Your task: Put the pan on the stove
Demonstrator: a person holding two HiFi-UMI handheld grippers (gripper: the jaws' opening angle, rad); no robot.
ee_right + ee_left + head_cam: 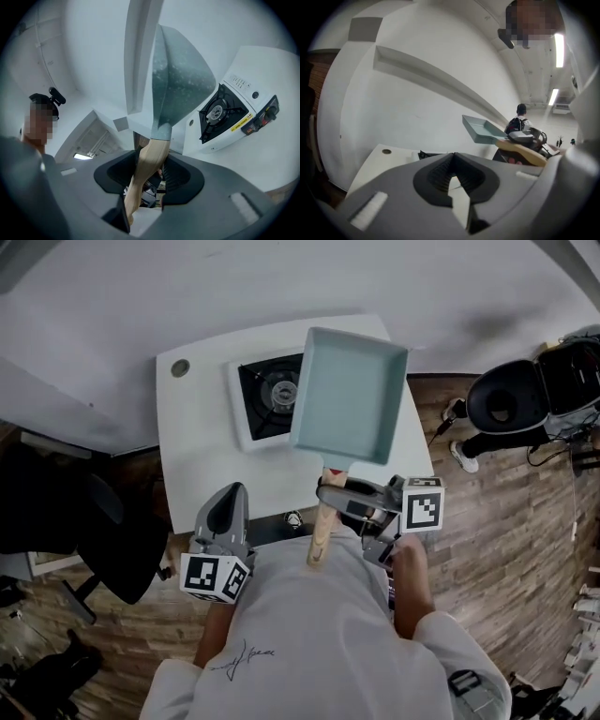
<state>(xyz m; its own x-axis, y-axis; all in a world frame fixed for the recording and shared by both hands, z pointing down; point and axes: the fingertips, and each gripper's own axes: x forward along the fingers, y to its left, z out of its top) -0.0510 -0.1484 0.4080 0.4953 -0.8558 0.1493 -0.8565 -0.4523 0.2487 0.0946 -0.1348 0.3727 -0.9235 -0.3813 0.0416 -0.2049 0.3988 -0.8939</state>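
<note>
**Head view:** I hold the pan raised over the white bench, its wooden handle in the right gripper. The pan overlaps the right side of the stove. The left gripper hangs at the bench's near edge.

**Left gripper view:** The jaws are drawn together with nothing between them, and the pan is clear of the bench.

**Right gripper view:** The jaws are clamped on the handle, with the stove at right.

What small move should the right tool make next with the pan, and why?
Probably shift the pan left until it is centred over the burner, before lowering it. The right tool grips the wooden handle and holds the pan in the air. In the head view the pan covers only the right part of the stove, and the burner shows beside its left edge.
</note>
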